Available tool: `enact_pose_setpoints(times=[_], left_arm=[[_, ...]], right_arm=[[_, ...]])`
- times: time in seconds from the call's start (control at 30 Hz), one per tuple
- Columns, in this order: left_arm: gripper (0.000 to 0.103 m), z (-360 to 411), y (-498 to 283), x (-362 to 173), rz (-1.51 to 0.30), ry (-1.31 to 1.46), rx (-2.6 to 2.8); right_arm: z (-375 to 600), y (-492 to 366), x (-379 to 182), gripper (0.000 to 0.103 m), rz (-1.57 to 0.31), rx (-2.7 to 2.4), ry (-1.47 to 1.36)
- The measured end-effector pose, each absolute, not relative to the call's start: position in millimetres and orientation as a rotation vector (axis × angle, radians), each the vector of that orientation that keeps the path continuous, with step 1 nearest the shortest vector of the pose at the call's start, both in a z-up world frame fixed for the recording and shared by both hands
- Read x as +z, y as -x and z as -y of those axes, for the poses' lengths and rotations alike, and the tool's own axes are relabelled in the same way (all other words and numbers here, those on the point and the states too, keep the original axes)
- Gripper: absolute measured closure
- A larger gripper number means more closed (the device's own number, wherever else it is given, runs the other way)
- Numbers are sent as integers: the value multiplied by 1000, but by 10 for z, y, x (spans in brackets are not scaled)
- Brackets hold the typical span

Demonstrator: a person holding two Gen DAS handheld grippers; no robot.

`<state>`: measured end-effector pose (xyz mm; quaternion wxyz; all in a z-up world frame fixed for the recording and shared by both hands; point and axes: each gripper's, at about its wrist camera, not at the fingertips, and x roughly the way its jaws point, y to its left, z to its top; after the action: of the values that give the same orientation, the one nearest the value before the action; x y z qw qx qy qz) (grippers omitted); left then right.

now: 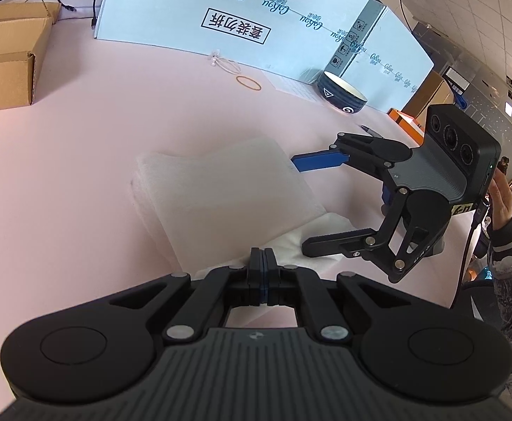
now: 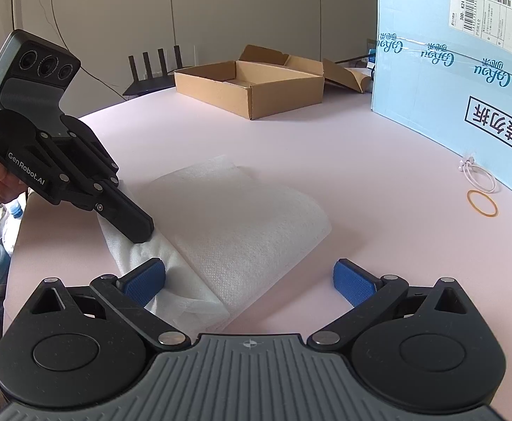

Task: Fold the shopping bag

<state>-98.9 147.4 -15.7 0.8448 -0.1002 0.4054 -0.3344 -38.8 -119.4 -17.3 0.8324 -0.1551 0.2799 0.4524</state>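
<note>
A white non-woven shopping bag [image 1: 220, 189] lies folded in a thick rectangle on the pink table, with a thinner flap sticking out at its near side. It also shows in the right wrist view [image 2: 241, 224]. My left gripper [image 1: 262, 256] is shut, its tips down on the flap; in the right wrist view [image 2: 143, 231] I cannot tell whether it pinches the fabric. My right gripper [image 2: 250, 279] is open, its blue pads [image 2: 143, 280] either side of the bag's near end; in the left wrist view it [image 1: 299, 203] spans the bag's right edge.
A big light-blue carton [image 1: 241, 17] stands along the far side. An open brown cardboard box [image 2: 252, 80] sits at the back left. A dark bowl [image 1: 341, 93], a rubber band [image 1: 248, 82], a white cord [image 2: 480, 175] and a pen [image 1: 371, 131] lie near the carton.
</note>
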Motion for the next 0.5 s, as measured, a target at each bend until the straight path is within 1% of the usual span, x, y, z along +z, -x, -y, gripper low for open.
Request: enact_pose_setpoints(times=[0.5], left_arm=[[101, -1546, 966, -216, -857, 267, -727]], right_arm=[[1194, 387, -172, 0, -593, 960, 329]])
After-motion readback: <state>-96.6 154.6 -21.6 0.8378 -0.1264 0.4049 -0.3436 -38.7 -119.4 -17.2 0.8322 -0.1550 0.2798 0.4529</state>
